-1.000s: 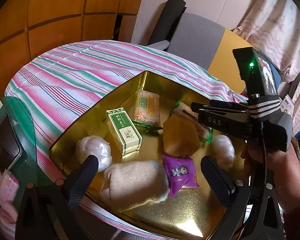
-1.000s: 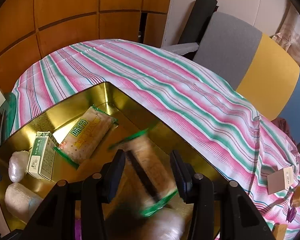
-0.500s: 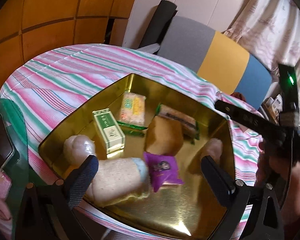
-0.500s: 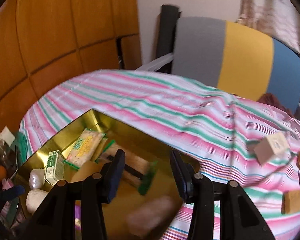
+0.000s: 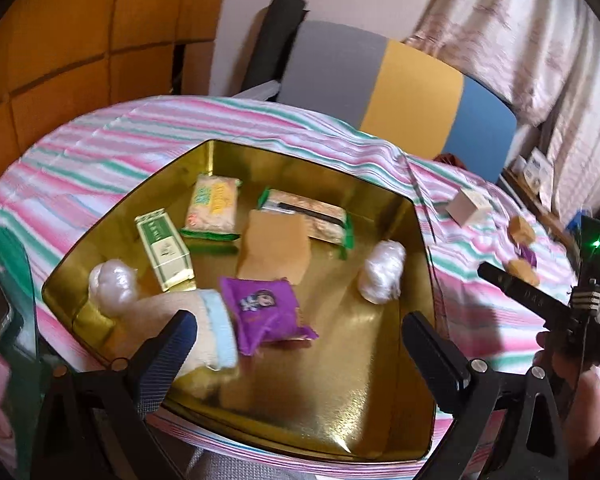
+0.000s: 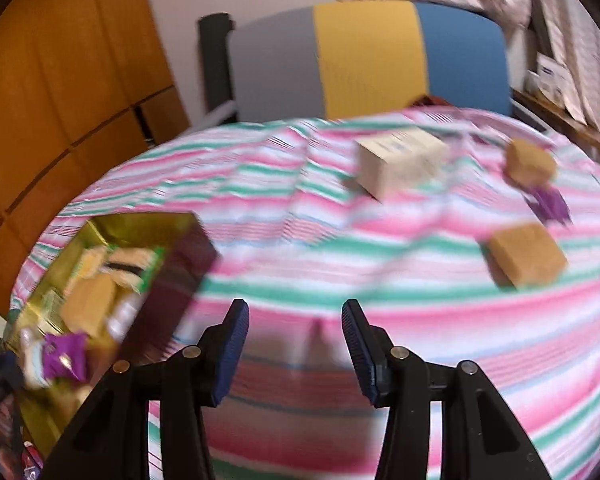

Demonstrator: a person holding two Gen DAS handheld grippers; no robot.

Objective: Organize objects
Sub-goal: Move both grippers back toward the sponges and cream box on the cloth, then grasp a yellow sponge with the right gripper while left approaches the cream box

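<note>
On the pink-and-green striped tablecloth: a gold tin tray, holding a green carton, a yellow-labelled snack pack, a green-edged wafer pack, a tan packet, a purple sachet, two white wrapped lumps, and a cream roll with a pale blue end. Over the tray's near edge, left gripper, fingers spread wide, nothing between them. Over bare cloth to the right of the tray, right gripper, fingers partly apart after just opening a little, empty. Farther out on the cloth, well apart from the tray: a cream box, two tan blocks, a purple wrapper, all blurred. Behind the table, a grey, yellow and blue chair back.
</note>
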